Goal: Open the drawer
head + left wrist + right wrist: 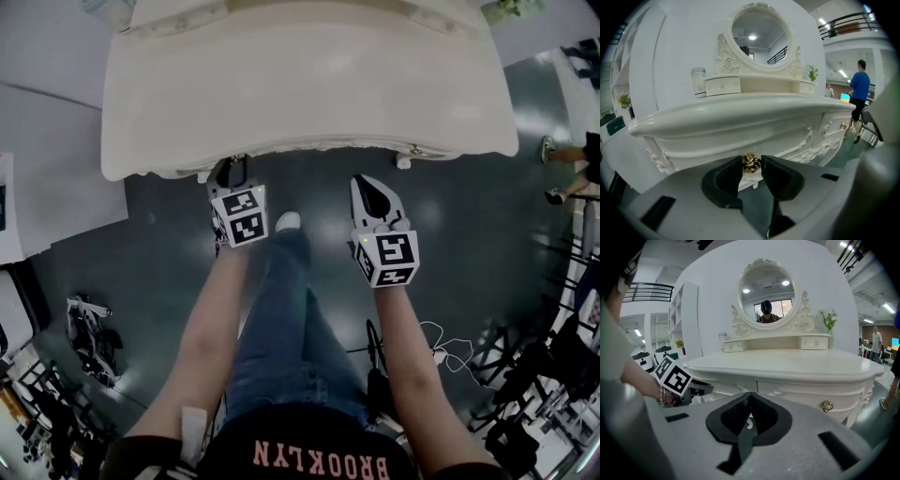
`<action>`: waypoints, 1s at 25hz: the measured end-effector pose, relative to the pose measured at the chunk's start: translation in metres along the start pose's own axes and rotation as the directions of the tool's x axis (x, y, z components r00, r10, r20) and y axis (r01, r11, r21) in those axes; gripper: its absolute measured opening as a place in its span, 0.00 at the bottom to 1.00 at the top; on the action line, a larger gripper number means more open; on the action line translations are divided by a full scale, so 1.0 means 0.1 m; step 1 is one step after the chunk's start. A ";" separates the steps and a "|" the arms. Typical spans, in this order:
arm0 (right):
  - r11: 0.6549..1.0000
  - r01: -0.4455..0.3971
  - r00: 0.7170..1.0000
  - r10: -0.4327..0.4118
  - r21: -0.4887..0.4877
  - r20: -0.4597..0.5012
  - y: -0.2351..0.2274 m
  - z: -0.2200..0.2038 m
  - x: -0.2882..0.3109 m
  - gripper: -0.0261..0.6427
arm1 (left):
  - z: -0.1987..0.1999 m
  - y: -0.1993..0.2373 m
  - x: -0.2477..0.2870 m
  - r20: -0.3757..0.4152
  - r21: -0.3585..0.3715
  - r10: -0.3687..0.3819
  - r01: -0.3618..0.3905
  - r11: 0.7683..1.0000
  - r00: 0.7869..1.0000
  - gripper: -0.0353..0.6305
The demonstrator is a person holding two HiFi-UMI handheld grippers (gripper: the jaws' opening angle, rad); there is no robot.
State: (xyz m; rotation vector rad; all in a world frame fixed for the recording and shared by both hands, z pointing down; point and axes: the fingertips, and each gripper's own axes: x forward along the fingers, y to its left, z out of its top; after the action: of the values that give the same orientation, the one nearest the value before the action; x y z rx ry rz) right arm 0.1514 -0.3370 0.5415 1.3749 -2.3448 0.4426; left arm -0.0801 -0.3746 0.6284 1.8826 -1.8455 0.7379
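Note:
A white dressing table (309,94) has a carved drawer front (740,140) under its overhanging top. The drawer's gold knob (750,163) sits between the fingertips of my left gripper (752,160), whose jaws are slightly apart, with each pad close beside it. From the head view, my left gripper (230,171) reaches under the table's edge at the left. My right gripper (370,187) hovers just short of the table front, shut and empty (749,395). It also sees the left gripper (696,390) at the drawer.
A second gold knob (828,405) sits on the drawer to the right. An oval mirror (766,294), small top drawers and a plant (828,319) stand on the table. A person in blue (857,101) stands at far right. Cables (441,347) and equipment lie on the dark floor.

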 end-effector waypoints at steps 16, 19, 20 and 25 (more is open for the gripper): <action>0.999 0.033 0.999 -0.032 0.039 -0.018 0.01 -0.20 -0.20 0.03 | -0.02 0.00 0.01 -0.019 -0.012 0.003 -0.003 1.000 1.000 0.22; 0.998 0.044 0.999 -0.044 0.048 -0.015 0.01 -0.24 -0.25 0.03 | -0.04 -0.02 -0.03 -0.026 -0.017 -0.002 0.002 1.000 1.000 0.22; 0.998 0.047 0.999 -0.046 0.049 -0.013 0.01 -0.25 -0.27 0.03 | -0.06 -0.02 -0.05 -0.027 -0.019 0.000 0.000 1.000 1.000 0.22; 0.997 0.054 0.999 -0.054 0.046 0.005 0.03 -0.25 -0.32 0.03 | -0.14 -0.04 -0.17 -0.010 -0.006 -0.006 0.005 1.000 1.000 0.22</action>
State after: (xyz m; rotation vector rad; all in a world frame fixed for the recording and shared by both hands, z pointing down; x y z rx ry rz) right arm 0.1677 -0.3001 0.5482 1.4590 -2.3098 0.4801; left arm -0.0767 -0.3521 0.6291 1.8764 -1.8339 0.7380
